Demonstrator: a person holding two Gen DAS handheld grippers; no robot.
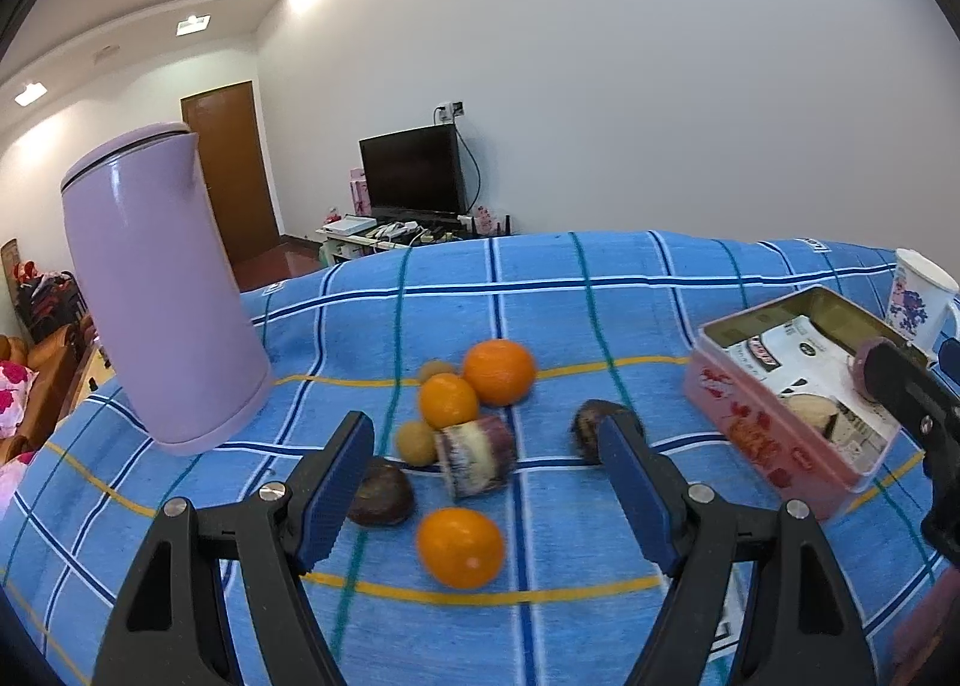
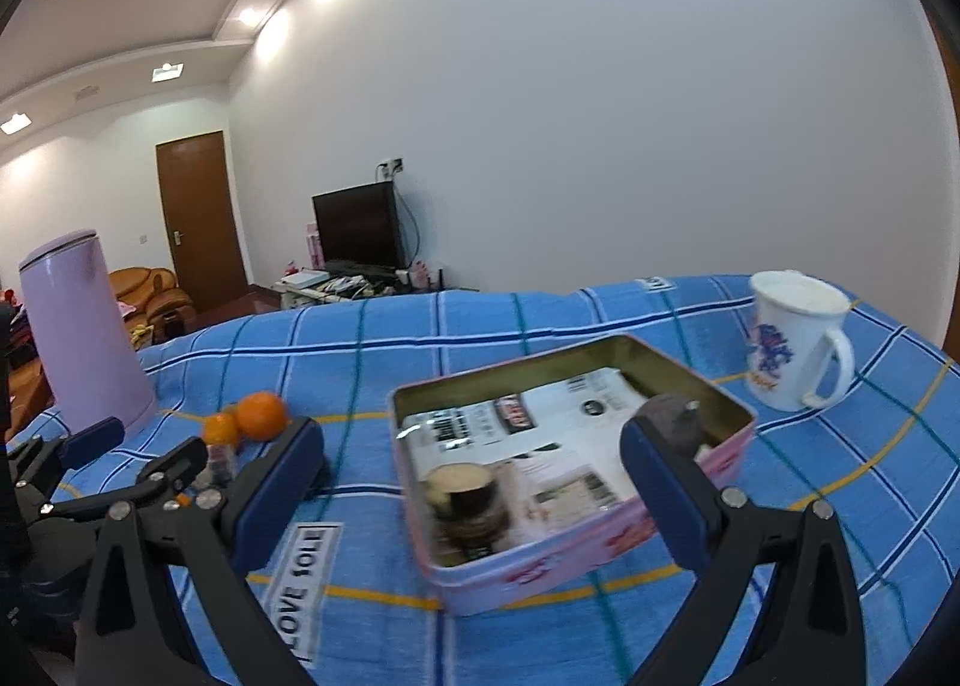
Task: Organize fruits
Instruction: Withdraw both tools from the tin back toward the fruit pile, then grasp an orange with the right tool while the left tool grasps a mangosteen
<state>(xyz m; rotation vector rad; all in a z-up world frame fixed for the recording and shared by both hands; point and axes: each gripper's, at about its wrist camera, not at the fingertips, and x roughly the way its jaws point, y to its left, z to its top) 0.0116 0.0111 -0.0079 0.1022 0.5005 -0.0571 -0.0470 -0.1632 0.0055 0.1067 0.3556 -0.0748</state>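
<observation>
My left gripper point(image 1: 486, 482) gapes empty over round orange fruits point(image 1: 461, 548); only my right gripper point(image 2: 474, 470), likewise open, shows the pink rectangular tin's point(image 2: 576, 566) inside.

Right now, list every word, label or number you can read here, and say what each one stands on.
"LOVE SOLE": white label sewn on the blue checked cloth.
Papers in the pink tin: print too blurred.
Tin's red side pattern: unreadable.
Mug: blue motif, no readable words.
</observation>
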